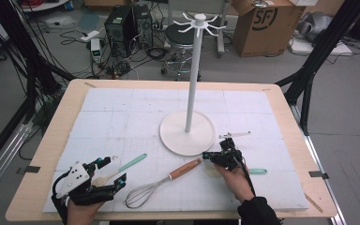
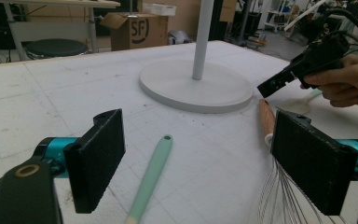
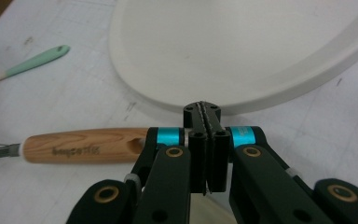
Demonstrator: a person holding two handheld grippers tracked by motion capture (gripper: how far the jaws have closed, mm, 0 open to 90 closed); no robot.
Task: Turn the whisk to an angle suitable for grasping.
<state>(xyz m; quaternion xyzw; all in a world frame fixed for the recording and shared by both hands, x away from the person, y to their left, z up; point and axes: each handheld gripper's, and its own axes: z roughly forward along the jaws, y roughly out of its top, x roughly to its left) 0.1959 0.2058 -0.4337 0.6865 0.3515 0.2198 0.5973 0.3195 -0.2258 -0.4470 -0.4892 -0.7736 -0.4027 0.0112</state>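
The big landmark is the white stand [image 1: 187, 132], a round flat base with a tall pole, on the white mat [image 1: 122, 108] of the table.

Far to the left of the stand, near the front edge of the mat, is the left gripper [image 1: 107, 172]. Its two black pads are wide apart and hold nothing. In the left gripper view, the left gripper [image 2: 198, 158] has a mint green handle lying on the mat between its pads, not touching them.

That handle belongs to the spatula [image 1: 122, 168]. It lies left of the stand and nearer the person, and its handle end points toward the stand's base.

Next comes the whisk [image 1: 161, 183]. It lies in front of the stand. Its wire end is close to the left gripper, and its wooden handle [image 3: 84, 148] points up toward the stand's base.

Then comes the right gripper [image 1: 206, 155], just in front of the stand's base, a little to the right. Its jaws are pressed together with nothing between them. In the right gripper view, the tip of the right gripper [image 3: 207, 112] sits right by the rim of the base, next to the end of the wooden handle.

A second spoon [image 1: 258, 171] with a mint green handle lies right of that hand.
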